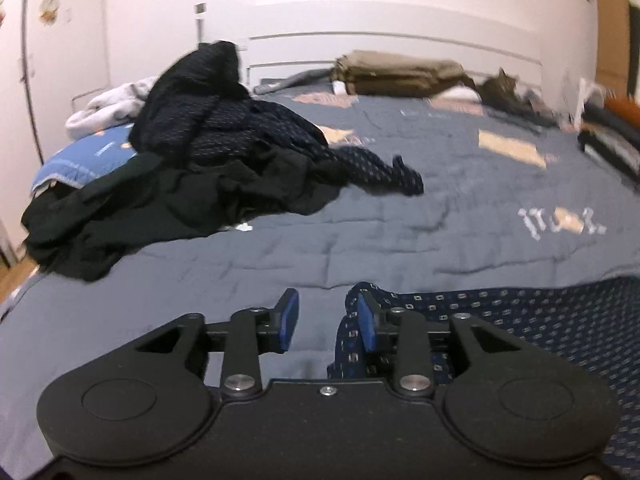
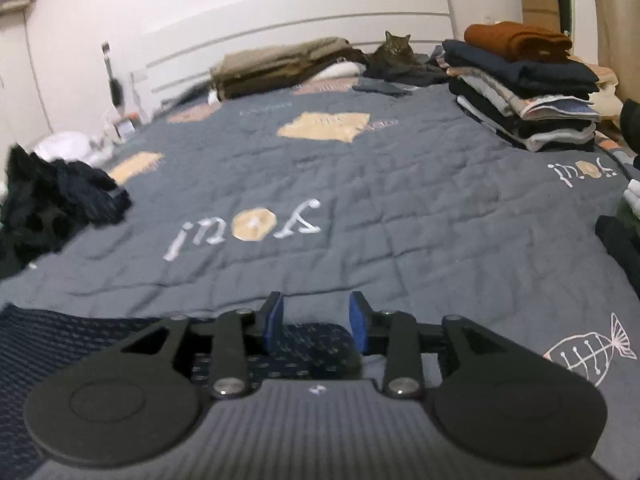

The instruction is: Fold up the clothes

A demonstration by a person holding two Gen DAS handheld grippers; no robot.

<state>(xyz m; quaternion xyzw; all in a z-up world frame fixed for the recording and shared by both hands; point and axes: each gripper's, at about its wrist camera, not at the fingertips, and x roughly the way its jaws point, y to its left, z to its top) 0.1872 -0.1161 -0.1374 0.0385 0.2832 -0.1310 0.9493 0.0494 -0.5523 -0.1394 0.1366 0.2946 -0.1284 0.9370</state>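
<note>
patterned navy garment (image 1: 540, 320) on bed, jaws parted

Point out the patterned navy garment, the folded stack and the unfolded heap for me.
patterned navy garment (image 1: 560, 320): left wrist view, flat spread part beside the tool.
folded stack (image 2: 524, 92): right wrist view, side of the pile, middle layers.
unfolded heap (image 1: 208, 152): left wrist view, middle of the dark crumpled mound.

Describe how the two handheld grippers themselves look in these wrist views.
Both are matte black, with two round disc housings, angled link arms on silver pivot bolts, and blue pads on the fingertips. The left gripper has a smooth black body with one small screw at its centre. The right gripper has a grey ribbed body. No cables, sleeves or hands are visible.
</note>
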